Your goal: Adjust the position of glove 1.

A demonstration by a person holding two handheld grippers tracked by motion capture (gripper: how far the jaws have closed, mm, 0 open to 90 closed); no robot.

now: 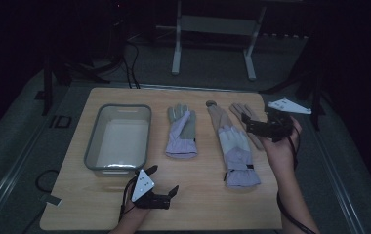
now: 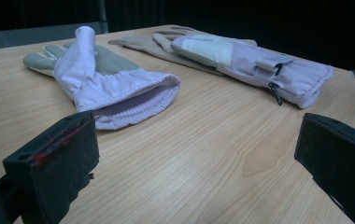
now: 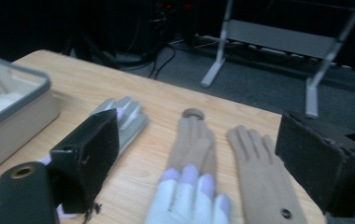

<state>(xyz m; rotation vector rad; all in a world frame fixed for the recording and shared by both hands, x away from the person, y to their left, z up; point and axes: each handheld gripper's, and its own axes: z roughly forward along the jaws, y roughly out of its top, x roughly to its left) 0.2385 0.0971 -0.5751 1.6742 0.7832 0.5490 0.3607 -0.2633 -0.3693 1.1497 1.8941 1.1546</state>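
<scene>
Apparently nothing was gripped: the left tongs (image 1: 166,182), released, were aimed from the lower centre at the lilac glove (image 1: 182,131), and the right tongs (image 1: 250,123) were spread above the tan gloves (image 1: 244,117), beside the empty tub (image 1: 118,136) on the desk (image 1: 203,195).

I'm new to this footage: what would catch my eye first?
Two lilac gloves lie on the wooden table: the short lilac glove at the centre, the long lilac glove to its right, overlapping tan gloves. A pale bin sits left. The left gripper and right gripper are open.
</scene>
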